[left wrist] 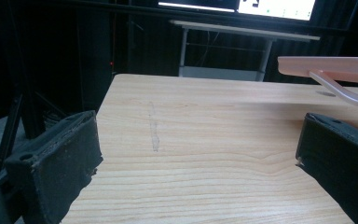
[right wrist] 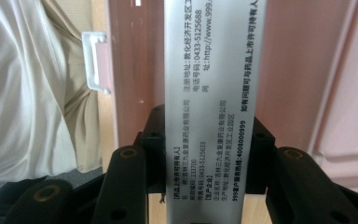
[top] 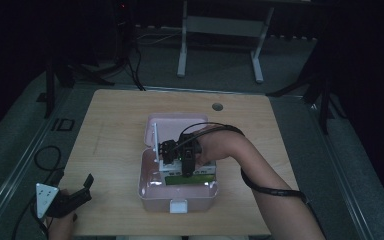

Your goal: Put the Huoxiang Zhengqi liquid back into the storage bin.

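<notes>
On the light wooden table (top: 110, 130) sits an open pink plastic storage box (top: 152, 192). Above its interior, the right gripper (right wrist: 205, 140) clamps a white printed cardboard carton (right wrist: 209, 84). The left gripper (left wrist: 198, 154) rests apart, jaws spread.

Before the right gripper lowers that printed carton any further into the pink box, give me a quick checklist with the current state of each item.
1. Grip: the right gripper has both jaws pressed on the printed carton. Ok.
2. Lid: the pink box stands open, its lid tilted back. Ok.
3. Position: in the high view the right gripper is over the box's interior. Ok.
4. Room inside: a green and white pack already lies in the box; whether the carton fits beside it, cannot tell.
5. Left gripper: open near the table's front left corner, apart from the box. Ok.
6. Box steadied: nothing holds it. Not ok.
</notes>
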`<action>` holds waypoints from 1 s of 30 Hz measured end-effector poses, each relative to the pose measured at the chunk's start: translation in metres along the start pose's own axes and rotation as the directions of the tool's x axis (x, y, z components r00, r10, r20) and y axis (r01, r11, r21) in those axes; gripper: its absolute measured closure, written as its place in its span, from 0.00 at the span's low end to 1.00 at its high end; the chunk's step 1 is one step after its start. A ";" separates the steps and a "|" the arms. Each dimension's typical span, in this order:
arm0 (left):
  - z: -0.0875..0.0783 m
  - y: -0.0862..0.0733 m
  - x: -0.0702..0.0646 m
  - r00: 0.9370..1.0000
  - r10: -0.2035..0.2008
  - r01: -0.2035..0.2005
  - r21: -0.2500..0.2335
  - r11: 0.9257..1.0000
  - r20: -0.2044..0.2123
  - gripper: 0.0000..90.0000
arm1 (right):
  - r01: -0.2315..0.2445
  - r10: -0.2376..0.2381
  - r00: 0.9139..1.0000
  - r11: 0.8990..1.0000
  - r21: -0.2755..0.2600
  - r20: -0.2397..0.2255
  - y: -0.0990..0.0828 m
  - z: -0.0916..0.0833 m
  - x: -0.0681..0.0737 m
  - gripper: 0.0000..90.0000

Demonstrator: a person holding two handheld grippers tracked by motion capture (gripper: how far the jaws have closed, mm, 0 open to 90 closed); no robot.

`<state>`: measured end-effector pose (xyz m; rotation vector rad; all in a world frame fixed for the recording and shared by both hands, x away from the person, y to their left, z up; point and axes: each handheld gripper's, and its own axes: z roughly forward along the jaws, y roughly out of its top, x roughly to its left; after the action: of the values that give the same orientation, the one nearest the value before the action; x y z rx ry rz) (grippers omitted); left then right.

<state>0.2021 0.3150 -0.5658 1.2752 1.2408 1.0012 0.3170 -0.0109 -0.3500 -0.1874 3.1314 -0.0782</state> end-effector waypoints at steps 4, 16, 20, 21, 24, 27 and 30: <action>0.000 0.000 0.000 1.000 -0.002 0.002 -0.003 1.000 0.002 0.00 | 0.013 -0.013 1.000 1.000 -0.009 -0.003 0.005 0.000 0.002 0.69; 0.000 0.000 0.000 1.000 -0.003 0.003 -0.002 1.000 0.004 0.00 | 0.008 -0.009 0.999 1.000 -0.018 -0.053 0.003 0.043 0.001 0.69; 0.000 0.000 0.000 1.000 -0.003 0.003 -0.001 1.000 0.004 0.00 | 0.004 -0.006 0.998 0.999 -0.032 -0.063 0.002 0.052 0.001 0.69; 0.000 0.000 0.000 1.000 -0.003 0.003 -0.002 1.000 0.004 0.00 | 0.004 -0.006 0.998 0.999 -0.036 -0.066 0.001 0.056 0.001 0.69; 0.000 0.000 0.000 1.000 -0.002 0.002 -0.003 1.000 0.004 0.00 | -0.003 0.000 0.997 0.999 -0.034 -0.080 -0.001 0.069 0.000 0.69; 0.000 0.000 0.000 1.000 -0.003 0.003 -0.003 1.000 0.005 0.00 | -0.007 0.004 0.996 0.999 -0.036 -0.088 -0.002 0.077 -0.001 0.69; 0.000 0.000 0.000 1.000 -0.002 0.002 -0.002 1.000 0.005 0.00 | -0.016 0.013 0.996 0.999 -0.036 -0.090 -0.002 0.083 -0.001 0.69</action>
<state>0.2021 0.3154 -0.5659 1.2741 1.2368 0.9966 0.3192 -0.0171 -0.4323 -0.1663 3.2248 -0.0295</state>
